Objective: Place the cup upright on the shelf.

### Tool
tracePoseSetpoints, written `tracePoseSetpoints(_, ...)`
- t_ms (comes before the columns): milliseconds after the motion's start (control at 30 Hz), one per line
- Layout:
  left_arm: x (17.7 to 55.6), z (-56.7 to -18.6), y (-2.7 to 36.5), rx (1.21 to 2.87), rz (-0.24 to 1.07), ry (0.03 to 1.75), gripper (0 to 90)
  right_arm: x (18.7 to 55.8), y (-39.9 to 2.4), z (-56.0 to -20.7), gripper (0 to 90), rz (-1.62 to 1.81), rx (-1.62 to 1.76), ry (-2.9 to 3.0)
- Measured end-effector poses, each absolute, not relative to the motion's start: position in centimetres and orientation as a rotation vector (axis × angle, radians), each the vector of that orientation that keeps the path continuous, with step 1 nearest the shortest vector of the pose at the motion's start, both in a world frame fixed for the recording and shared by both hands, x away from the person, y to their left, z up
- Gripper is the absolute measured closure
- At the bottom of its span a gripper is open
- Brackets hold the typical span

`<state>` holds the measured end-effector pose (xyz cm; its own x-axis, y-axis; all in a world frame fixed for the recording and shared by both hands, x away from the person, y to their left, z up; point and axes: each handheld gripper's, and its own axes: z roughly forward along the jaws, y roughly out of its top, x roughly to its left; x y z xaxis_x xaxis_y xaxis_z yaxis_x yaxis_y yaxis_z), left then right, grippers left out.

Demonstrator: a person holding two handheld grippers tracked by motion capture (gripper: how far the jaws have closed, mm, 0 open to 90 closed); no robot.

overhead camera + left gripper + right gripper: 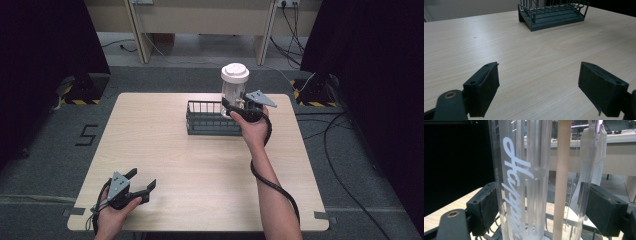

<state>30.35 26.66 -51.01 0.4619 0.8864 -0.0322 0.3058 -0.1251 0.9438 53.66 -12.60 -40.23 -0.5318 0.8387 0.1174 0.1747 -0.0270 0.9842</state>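
My right gripper (239, 106) clamps the clear tumbler (233, 90), white lid on top and "Happy" lettering on its side, upright above the right end of the dark wire basket (207, 118), while my left gripper (141, 181) rests wide open, empty, at the table's (165, 155) near-left corner.

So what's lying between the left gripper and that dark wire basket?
Nothing: only bare wooden table separates the left gripper from the dark wire basket, clear in the left gripper view.

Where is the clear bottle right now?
High view: the bottle is at the table's far side, upright between the right gripper jaws, over the wire basket.
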Motion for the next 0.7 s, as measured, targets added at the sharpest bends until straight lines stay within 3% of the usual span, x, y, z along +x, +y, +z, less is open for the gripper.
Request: tracePoseSetpoints(700, 30.4, -51.0, 26.6, 1.675, 0.690, 1.037, 16.3, 56.6, -11.5, -41.4, 18.9, 1.539, 1.132, 1.734)
